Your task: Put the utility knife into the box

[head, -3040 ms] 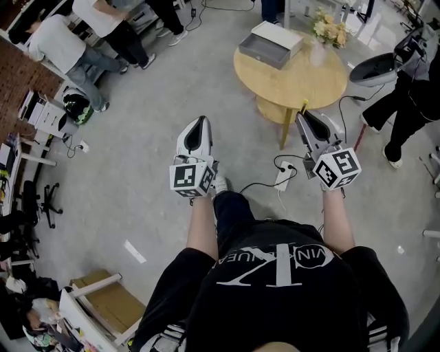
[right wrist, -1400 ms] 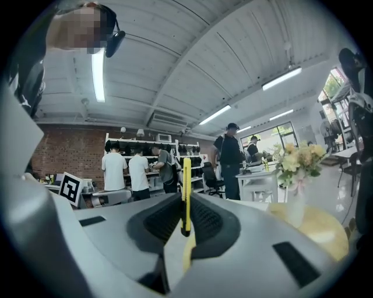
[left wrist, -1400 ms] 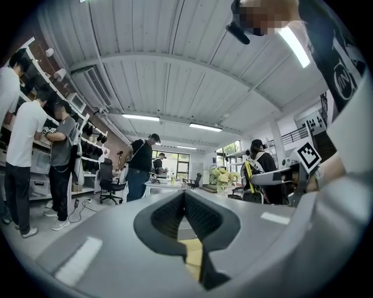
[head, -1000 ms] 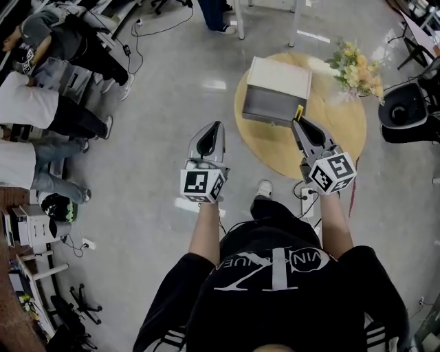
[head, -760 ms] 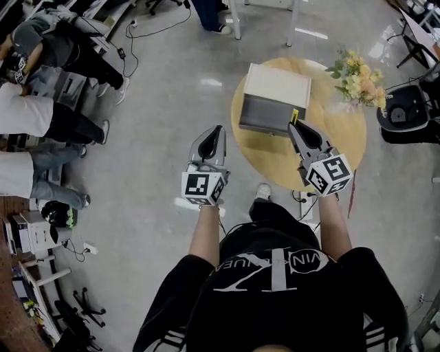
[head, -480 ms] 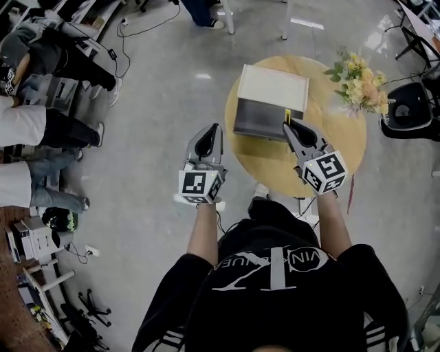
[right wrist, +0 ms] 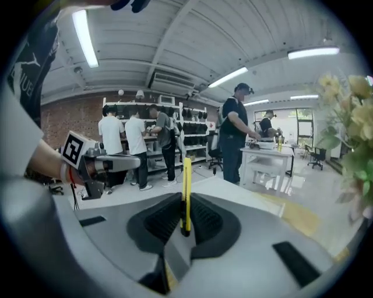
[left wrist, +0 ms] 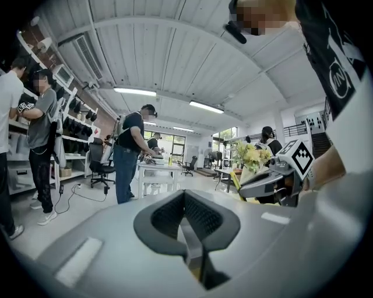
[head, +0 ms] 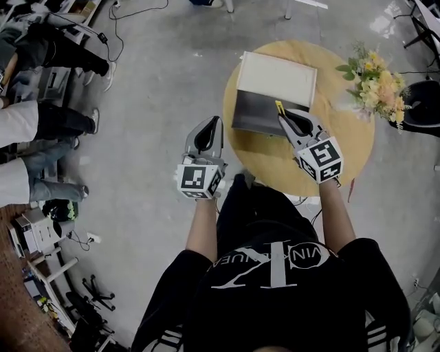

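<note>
A yellow utility knife (head: 278, 107) (right wrist: 186, 184) sticks up from my right gripper (head: 284, 119) (right wrist: 185, 224), which is shut on its lower end. The box (head: 277, 77), white on top with a grey open part (head: 254, 114) towards me, lies on a round wooden table (head: 344, 148). The knife's tip hangs over the right end of the grey part. My left gripper (head: 212, 124) (left wrist: 185, 205) is shut with nothing in it, above the floor just left of the table. Each gripper shows in the other's view: the right gripper (left wrist: 273, 178) and the left gripper (right wrist: 93, 163).
A bunch of yellow flowers (head: 382, 86) (right wrist: 349, 119) stands at the table's right side. Several people (head: 38, 120) stand at shelves to the left, with cables (head: 134, 17) on the grey floor. A dark chair base (head: 423, 113) is right of the table.
The table and box have come nearer as the person stepped forward. My right gripper has carried the knife from the table's edge to over the box's grey part. The left gripper stayed shut.
</note>
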